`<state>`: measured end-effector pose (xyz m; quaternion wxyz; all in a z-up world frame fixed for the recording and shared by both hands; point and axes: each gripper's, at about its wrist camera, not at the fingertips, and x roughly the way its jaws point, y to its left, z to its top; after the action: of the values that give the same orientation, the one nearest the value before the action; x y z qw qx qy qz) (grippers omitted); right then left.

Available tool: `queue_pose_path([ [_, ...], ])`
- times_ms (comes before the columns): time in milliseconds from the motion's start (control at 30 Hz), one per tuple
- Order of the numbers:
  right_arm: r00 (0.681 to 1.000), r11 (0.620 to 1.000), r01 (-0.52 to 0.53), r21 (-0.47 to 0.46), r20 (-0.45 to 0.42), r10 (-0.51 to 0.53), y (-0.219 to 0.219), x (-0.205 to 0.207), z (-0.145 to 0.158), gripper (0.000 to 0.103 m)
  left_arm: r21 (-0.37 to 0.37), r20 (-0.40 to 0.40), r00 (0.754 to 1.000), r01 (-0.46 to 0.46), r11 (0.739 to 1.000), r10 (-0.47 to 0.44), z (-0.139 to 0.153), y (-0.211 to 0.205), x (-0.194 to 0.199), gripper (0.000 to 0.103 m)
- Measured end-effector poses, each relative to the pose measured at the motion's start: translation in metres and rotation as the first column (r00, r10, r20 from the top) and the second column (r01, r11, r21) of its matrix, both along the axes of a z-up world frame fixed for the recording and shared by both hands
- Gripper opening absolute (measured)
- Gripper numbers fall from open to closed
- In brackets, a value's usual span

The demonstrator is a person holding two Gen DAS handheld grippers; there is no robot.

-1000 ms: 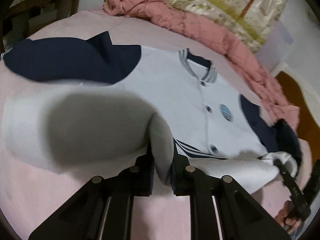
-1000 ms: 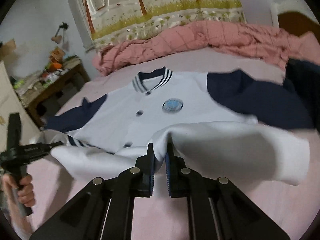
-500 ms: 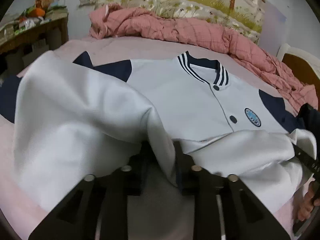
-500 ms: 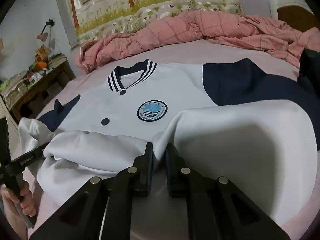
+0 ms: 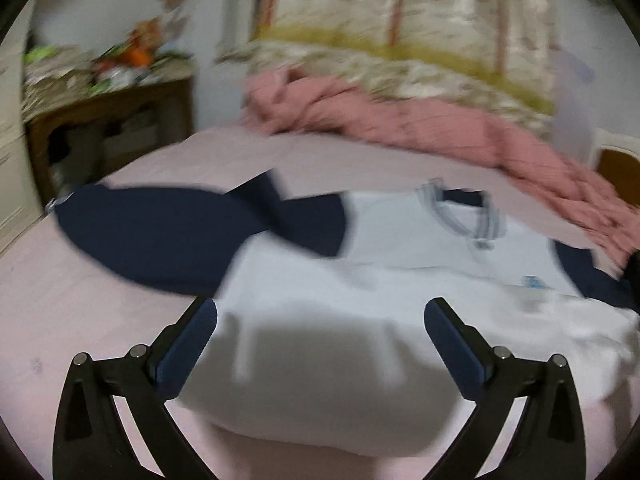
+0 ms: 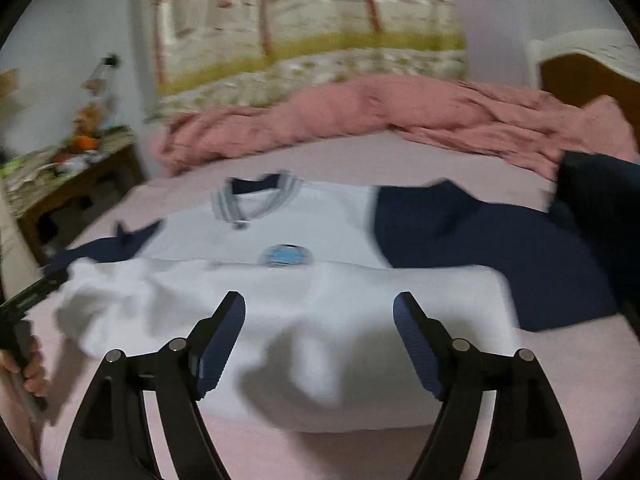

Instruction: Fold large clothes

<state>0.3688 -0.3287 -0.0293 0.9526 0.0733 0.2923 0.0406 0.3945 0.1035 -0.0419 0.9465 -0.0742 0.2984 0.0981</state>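
A white button-front varsity jacket with navy sleeves and a striped collar (image 5: 400, 264) (image 6: 304, 236) lies face up across the middle of a bed covered by a pale pink sheet (image 5: 80, 320) (image 6: 560, 380), its lower hem folded up over the body so the doubled white edge reaches the round blue chest badge (image 6: 287, 255). One navy sleeve (image 5: 192, 236) stretches toward the bed's left edge; the other navy sleeve (image 6: 480, 248) spreads toward the right edge.

The left gripper (image 5: 320, 316) hangs over the folded hem near the bed's near edge, its blue-padded fingers (image 5: 188, 344) spread wide with nothing between them. The right gripper (image 6: 319, 312) is likewise parted above the fold, its fingers (image 6: 222, 344) holding nothing; both appear clear of the cloth, though motion blur makes contact hard to judge. In the right wrist view the person's left hand (image 6: 30, 368) grips the other tool's black handle at the bed's left edge.

A rumpled salmon-pink checked quilt (image 5: 400, 128) (image 6: 360, 116) is heaped along the far edge of the bed, beneath a cream curtain printed with trees and a yellow-green band (image 5: 400, 20) (image 6: 312, 28). A dark wooden side table piled with clutter (image 5: 108, 120) (image 6: 72, 184) stands beyond the bed's far left corner.
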Motion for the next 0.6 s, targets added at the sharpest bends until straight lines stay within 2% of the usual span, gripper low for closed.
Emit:
queue_pose_path([
  [67, 0.993, 0.994, 0.104, -0.037, -0.048, -0.106, -0.022, 0.007, -0.006, 0.078, -0.032, -0.069, 0.995, -0.078, 0.996, 0.075, -0.016, 0.026, 0.008, 0.103],
  [133, 0.976, 0.980, 0.187, -0.071, -0.103, -0.193, -0.039, 0.012, -0.014, 0.079, -0.137, -0.137, 0.987, -0.106, 0.985, 0.087, -0.033, 0.049, 0.017, 0.101],
  [167, 0.952, 0.967, 0.234, -0.100, -0.178, -0.249, -0.052, 0.019, -0.024, 0.079, -0.208, -0.163, 0.985, -0.086, 0.974, 0.052, -0.041, 0.057, 0.019, 0.089],
  [200, 0.942, 0.966, 0.242, -0.090, -0.217, -0.256, -0.060, 0.021, -0.030, 0.079, -0.265, -0.171, 0.985, -0.047, 0.963, 0.002, -0.046, 0.057, 0.019, 0.076],
  [233, 0.942, 0.972, 0.232, -0.042, -0.239, -0.235, -0.069, 0.022, -0.035, 0.079, -0.267, -0.174, 0.985, -0.034, 0.963, -0.014, -0.045, 0.055, 0.018, 0.070],
  [267, 0.944, 0.975, 0.223, 0.016, -0.252, -0.212, -0.076, 0.023, -0.039, 0.078, -0.221, -0.164, 0.986, -0.034, 0.975, -0.003, -0.042, 0.049, 0.015, 0.047],
  [300, 0.947, 0.975, 0.215, 0.053, -0.258, -0.194, -0.080, 0.024, -0.041, 0.070, -0.162, -0.153, 0.988, -0.027, 0.986, 0.002, -0.038, 0.042, 0.012, 0.010],
  [333, 0.955, 0.978, 0.189, 0.087, -0.250, -0.162, -0.082, 0.024, -0.041, 0.055, -0.126, -0.150, 0.989, -0.020, 0.992, 0.001, -0.035, 0.035, 0.009, 0.005],
  [367, 0.966, 0.980, 0.154, 0.125, -0.227, -0.123, -0.083, 0.025, -0.041, 0.045, -0.110, -0.142, 0.990, -0.019, 0.994, 0.003, -0.033, 0.031, 0.008, 0.004],
  [400, 0.972, 0.980, 0.138, 0.143, -0.208, -0.107, -0.083, 0.026, -0.041, 0.024, -0.102, -0.131, 0.991, -0.026, 0.994, 0.012, -0.031, 0.029, 0.006, 0.004],
  [433, 0.977, 0.981, 0.125, 0.148, -0.188, -0.096, -0.080, 0.026, -0.041, 0.014, -0.091, -0.118, 0.993, -0.032, 0.995, 0.021, -0.028, 0.029, 0.004, 0.004],
  [533, 0.994, 0.992, 0.100, 0.079, -0.046, -0.097, -0.064, 0.018, -0.025, 0.008, -0.083, -0.037, 0.997, -0.075, 0.994, 0.072, -0.011, 0.036, -0.007, 0.004],
  [567, 0.995, 0.995, 0.084, 0.058, 0.047, -0.086, -0.058, 0.010, -0.012, 0.008, -0.089, -0.028, 0.996, -0.086, 0.992, 0.084, -0.007, 0.038, -0.007, 0.004],
  [600, 0.993, 0.996, 0.084, 0.043, 0.081, -0.087, -0.054, 0.008, -0.005, 0.008, -0.096, -0.025, 0.996, -0.086, 0.992, 0.084, -0.006, 0.040, -0.008, 0.004],
])
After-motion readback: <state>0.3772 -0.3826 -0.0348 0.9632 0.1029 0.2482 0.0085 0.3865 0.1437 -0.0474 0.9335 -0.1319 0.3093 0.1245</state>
